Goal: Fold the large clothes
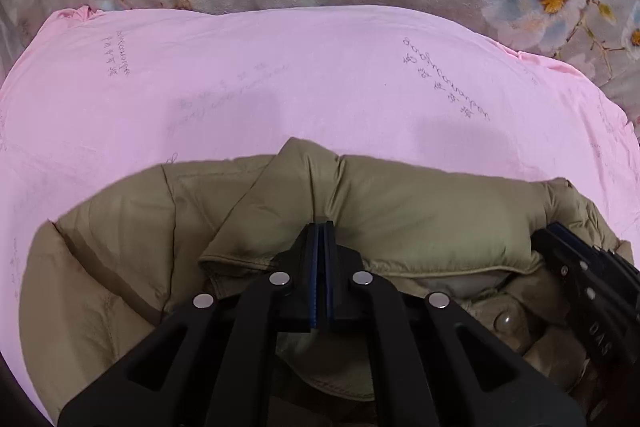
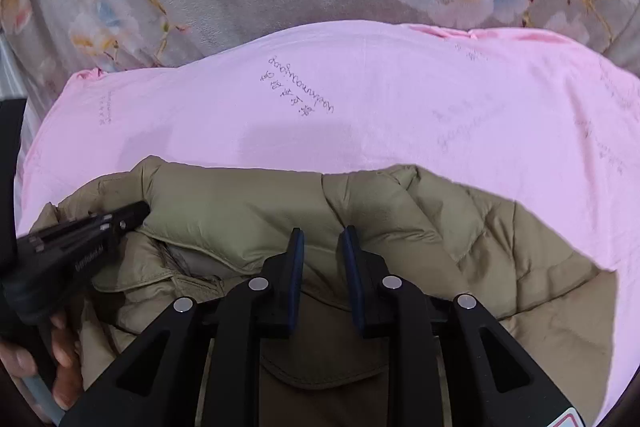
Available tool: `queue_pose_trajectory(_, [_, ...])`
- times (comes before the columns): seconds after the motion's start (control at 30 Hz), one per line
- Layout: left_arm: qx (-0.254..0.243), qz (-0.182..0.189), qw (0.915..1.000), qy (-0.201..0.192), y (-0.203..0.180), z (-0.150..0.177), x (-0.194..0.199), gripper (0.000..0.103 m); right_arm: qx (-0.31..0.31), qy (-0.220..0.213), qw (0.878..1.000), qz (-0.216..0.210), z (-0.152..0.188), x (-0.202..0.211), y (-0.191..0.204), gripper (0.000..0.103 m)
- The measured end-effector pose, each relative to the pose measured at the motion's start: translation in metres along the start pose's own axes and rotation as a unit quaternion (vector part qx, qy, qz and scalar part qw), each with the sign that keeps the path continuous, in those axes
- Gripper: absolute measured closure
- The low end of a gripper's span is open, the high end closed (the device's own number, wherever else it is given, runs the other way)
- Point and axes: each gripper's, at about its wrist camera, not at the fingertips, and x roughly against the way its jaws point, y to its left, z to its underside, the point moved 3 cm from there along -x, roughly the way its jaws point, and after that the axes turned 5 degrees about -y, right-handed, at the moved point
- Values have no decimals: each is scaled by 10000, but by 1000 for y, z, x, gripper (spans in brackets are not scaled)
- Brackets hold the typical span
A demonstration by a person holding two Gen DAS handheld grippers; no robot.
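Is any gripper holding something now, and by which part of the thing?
The left gripper is shut on the khaki puffer jacket, pinching a fold of its upper layer. The right gripper is open over the jacket and holds nothing.

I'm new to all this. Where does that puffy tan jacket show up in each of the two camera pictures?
Left wrist view: the tan jacket fills the lower half, bunched under the left tongs, which look pinched on a fold.
Right wrist view: the tan jacket again fills the lower half, beneath the open right tongs.
Shared landmark: the pink sheet with dark handwriting, lying behind the jacket.
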Motion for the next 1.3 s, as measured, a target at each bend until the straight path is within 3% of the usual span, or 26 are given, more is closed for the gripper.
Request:
queue_pose_trajectory(0.23, [-351,-389,9984,-202,-11,9,-4,102,140,43,9998,158,1,-5,5,82])
queue_pose_trajectory(0.5, [-356,-473,9980,-201,-12,11,-9,103,155,68,9997,171,-1,-8,3,82])
queue_pose_trajectory(0.7, [-182,-323,9990,-257,-8,10,-6,103,-297,-27,9993,-239,-3,-2,-11,82])
queue_pose_trajectory(0.77, [44,-116,9997,-228,5,15,14,99,-432,-13,9989,-202,4,27,-17,81])
queue_pose_trajectory(0.8, [123,62,9996,-226,14,20,34,99,-444,-37,9984,-345,12,55,-18,76])
queue_pose_trajectory(0.87, [152,405,9986,-296,36,37,85,93,-354,-50,9974,-618,34,115,-24,70])
queue_pose_trajectory(0.93, [37,520,9978,-401,63,63,141,60,-296,-87,9972,-676,69,180,-40,50])
queue_pose_trajectory(0.97, [32,498,9978,-447,72,77,164,37,-280,-79,9972,-696,92,214,-51,45])
queue_pose_trajectory(1.0, [70,471,9977,-488,88,100,196,31,-276,-34,9973,-683,111,238,-59,41])
queue_pose_trajectory(1.13, [530,509,9972,117,146,199,268,30,-686,400,9955,-524,222,334,-106,39])
queue_pose_trajectory(1.2, [927,577,9929,480,167,252,287,31,-1114,539,9908,-550,272,367,-123,38])
queue_pose_trajectory(1.3, [1458,917,9825,715,175,306,308,31,-1707,673,9797,-812,321,386,-133,38])
